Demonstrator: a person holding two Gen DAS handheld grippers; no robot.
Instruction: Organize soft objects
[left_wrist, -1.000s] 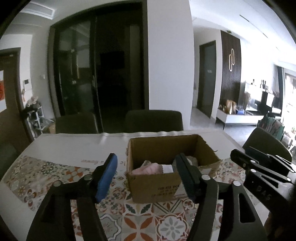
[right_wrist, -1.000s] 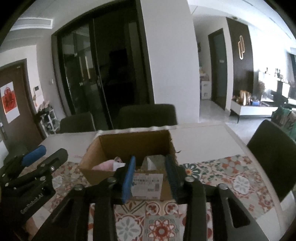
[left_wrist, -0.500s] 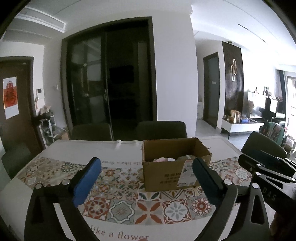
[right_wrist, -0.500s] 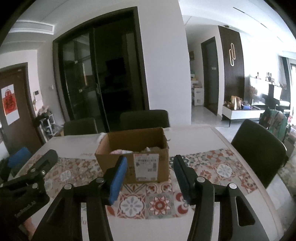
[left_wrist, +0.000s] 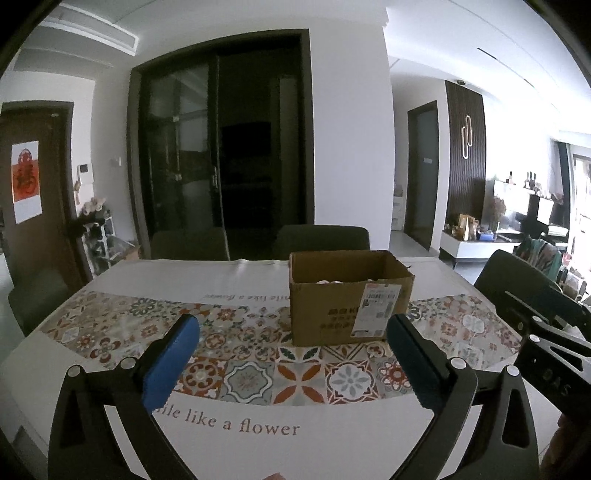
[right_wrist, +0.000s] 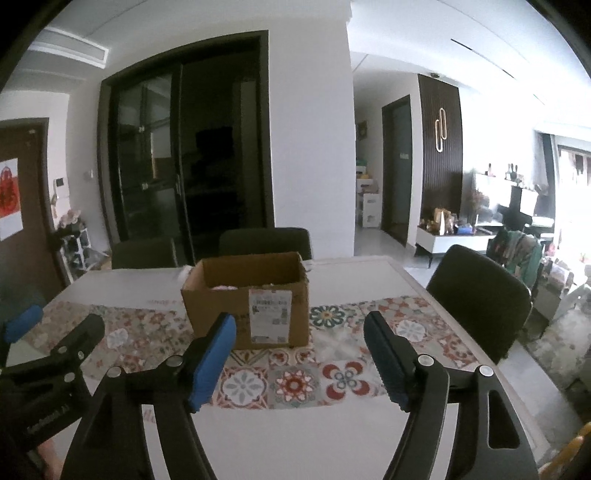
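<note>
Patterned tablecloth (left_wrist: 258, 376), cardboard box (left_wrist: 347, 295) beyond both grippers' wide, empty jaws

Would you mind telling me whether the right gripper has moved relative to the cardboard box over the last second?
Yes. The right gripper has pulled back from the cardboard box, which now looks smaller and stands beyond its fingertips; its jaws have also opened wider.

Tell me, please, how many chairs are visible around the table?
3 in the right wrist view: two chairs at the far edge behind the cardboard box, one left and one right, and a third at the table's right side. Others may be out of view.
</note>
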